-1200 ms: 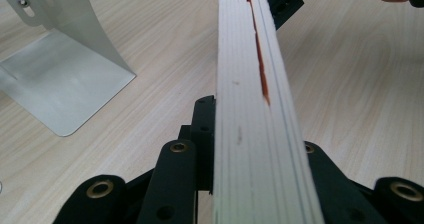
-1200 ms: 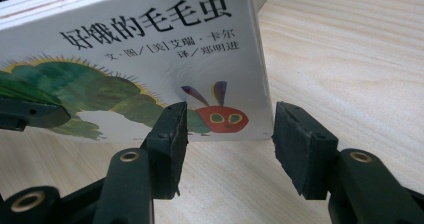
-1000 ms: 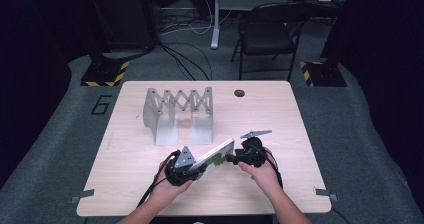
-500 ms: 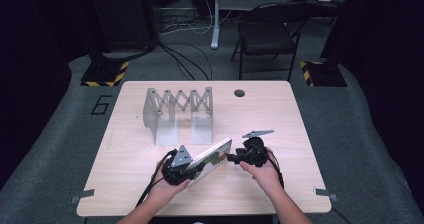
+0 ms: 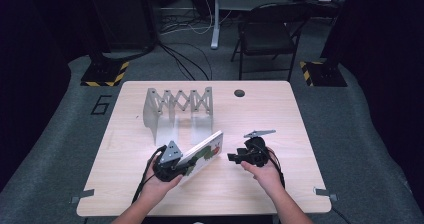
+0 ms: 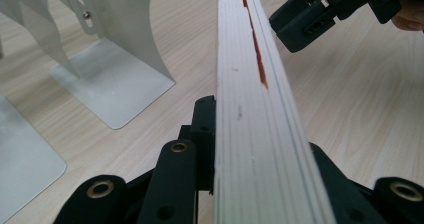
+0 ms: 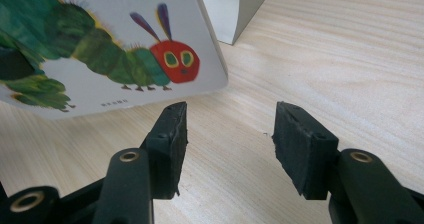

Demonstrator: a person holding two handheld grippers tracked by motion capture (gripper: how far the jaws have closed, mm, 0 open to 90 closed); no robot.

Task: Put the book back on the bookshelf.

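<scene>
Board book (image 5: 204,154) with a caterpillar cover, held tilted above the front middle of the tabletop (image 5: 280,114), its far corner raised toward the rack. In the right gripper view the cover (image 7: 115,44) shows a green caterpillar with a red head on white. In the left gripper view the book's page edge (image 6: 255,134) runs straight away from the camera, thick white pages, a red streak near the top.

Left gripper (image 5: 172,165) clamped on the book's near end, jaws pressed to both faces, left hand (image 5: 159,183) under it. Right gripper (image 5: 231,157) just beside the book's right edge, not touching it, jaws spread apart with bare wood between them; right hand (image 5: 265,171) behind it. Its tips also show at the top right of the left gripper view (image 6: 305,21).

Metal accordion book rack (image 5: 177,109) stands behind the book, near it, toward the far left of the tabletop. Small dark hole (image 5: 239,92) at the far edge. Black chair (image 5: 267,34) on the floor beyond.
</scene>
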